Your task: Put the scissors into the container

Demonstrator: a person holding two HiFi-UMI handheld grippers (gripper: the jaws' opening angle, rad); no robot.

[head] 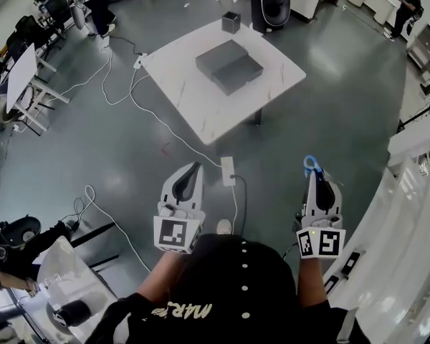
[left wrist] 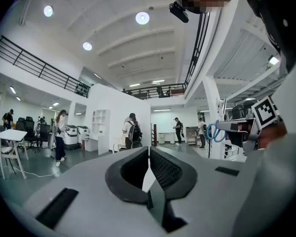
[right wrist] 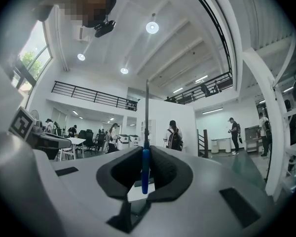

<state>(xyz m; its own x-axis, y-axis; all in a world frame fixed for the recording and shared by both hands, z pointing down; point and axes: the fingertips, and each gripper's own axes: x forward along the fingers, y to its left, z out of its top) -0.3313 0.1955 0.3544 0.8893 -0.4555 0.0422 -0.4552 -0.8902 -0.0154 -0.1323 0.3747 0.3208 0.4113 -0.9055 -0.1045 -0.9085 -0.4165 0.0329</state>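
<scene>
Standing on the grey floor well short of the white table (head: pixel 193 102), facing it, with both grippers held out level toward it. Clamping the scissors (right wrist: pixel 145 154) in the right gripper (head: pixel 315 180): pads pinched flat on the blue part, blue handle loops jutting past the tips toward the table, well apart from it. Carrying nothing in the left gripper (head: pixel 193 170), fingers closed together. On the table's middle, a flat dark grey box (head: pixel 229 66); at its far edge, a small black container (head: pixel 231 22). Between grippers and table, a white power strip (head: pixel 228 170) lying on the floor.
</scene>
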